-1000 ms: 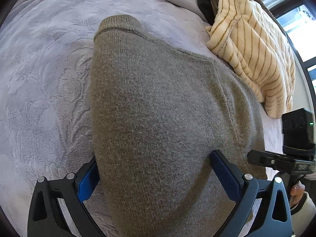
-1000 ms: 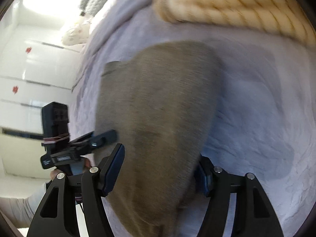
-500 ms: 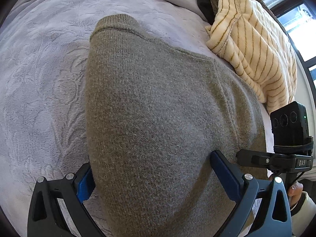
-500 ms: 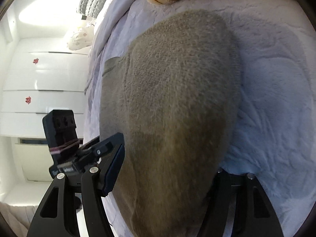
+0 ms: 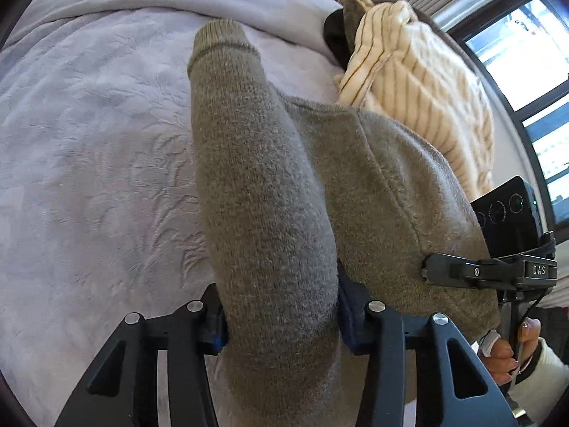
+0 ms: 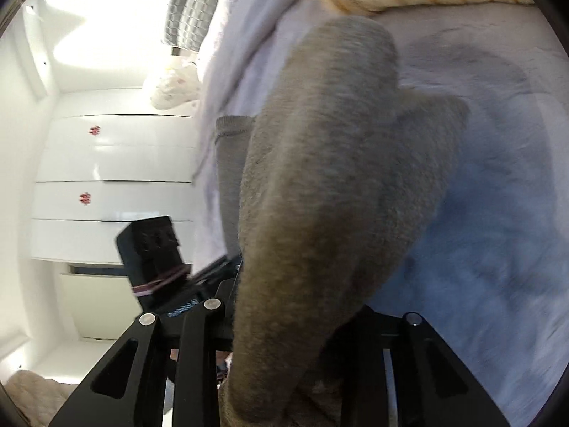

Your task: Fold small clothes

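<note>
The left tool (image 5: 281,315) is closing, its blue-padded jaws pinching a bunched fold of the grey-brown knitted sweater (image 5: 270,192). The right tool (image 6: 295,316) is closing too, with the same woolly fabric gathered thick between its black jaws. Each seems to take one near corner, probably so that the near edge can be carried over toward the far side in a fold. The sweater lies on the bed, on a pale lilac plush blanket (image 5: 92,163) embossed with leafy swirls; its ribbed cuff (image 5: 220,44) points to the far side. Just right of it, touching, sits a heap of cream cloth with thin mustard stripes (image 5: 419,92), soft and rumpled.
</note>
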{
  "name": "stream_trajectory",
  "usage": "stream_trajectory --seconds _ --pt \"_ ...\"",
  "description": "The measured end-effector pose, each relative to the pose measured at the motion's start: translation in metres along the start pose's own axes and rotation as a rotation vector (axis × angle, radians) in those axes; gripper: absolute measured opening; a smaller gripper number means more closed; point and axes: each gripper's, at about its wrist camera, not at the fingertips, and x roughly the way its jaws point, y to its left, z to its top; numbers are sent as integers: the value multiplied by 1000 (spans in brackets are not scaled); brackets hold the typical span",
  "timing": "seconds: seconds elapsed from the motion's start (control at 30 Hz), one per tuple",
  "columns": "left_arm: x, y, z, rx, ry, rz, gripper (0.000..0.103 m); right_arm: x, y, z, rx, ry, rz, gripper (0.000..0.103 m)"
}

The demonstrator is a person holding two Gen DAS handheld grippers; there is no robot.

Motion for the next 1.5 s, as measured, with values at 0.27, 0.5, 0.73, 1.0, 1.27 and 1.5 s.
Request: stream_trajectory --seconds 0.27,0.5,0.73,1.0,1.27,1.5 --pt "-81 18 -27 11 10 -25 49 21 47 -44 46 11 93 32" --pt "-142 67 -94 -24 72 46 49 80 71 -103 96 96 136 32" --pt "-139 130 -160 -101 168 155 49 157 57 -150 140 206 -17 34" --pt "-186 140 -164 -104 3 230 49 125 75 -162 16 139 -315 49" --pt "-160 141 -154 -73 21 353 49 96 84 -165 -56 37 -421 16" --pt "-132 131 -164 4 23 461 66 110 42 -171 -101 89 -644 9"
